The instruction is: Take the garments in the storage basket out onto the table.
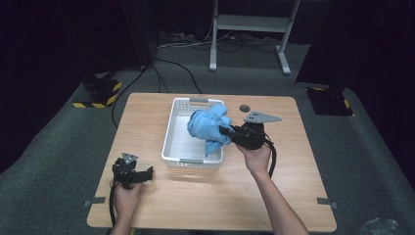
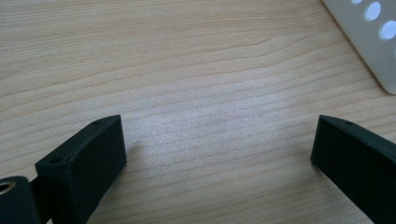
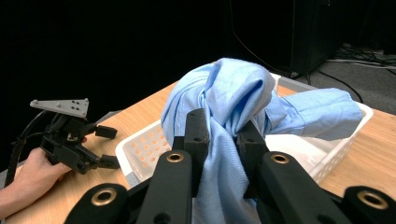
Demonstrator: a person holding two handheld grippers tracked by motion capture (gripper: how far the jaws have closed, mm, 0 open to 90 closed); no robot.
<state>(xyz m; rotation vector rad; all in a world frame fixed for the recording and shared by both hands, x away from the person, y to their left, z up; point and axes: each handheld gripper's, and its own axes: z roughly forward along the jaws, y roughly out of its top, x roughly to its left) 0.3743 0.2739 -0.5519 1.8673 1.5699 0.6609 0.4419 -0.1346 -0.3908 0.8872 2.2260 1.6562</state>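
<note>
A light blue cloth (image 1: 209,125) hangs bunched over a white perforated basket (image 1: 172,128) in the middle of the wooden table. My right gripper (image 1: 224,131) is shut on the blue cloth (image 3: 229,107) from the basket's right side, and a fold of it runs down between the two black fingers (image 3: 196,133). My left gripper (image 1: 147,172) rests near the table's front left corner, held by a hand, and its jaws stand wide open over bare wood (image 2: 219,135) with nothing between them. A corner of the basket (image 2: 369,42) shows at the upper right in the left gripper view.
A small dark round spot (image 1: 244,107) lies on the table behind the right gripper. Beyond the table are grey carpet, cables, a metal frame's legs (image 1: 213,44) and yellow-black striped bases (image 1: 98,95). Bare wood lies in front of the basket.
</note>
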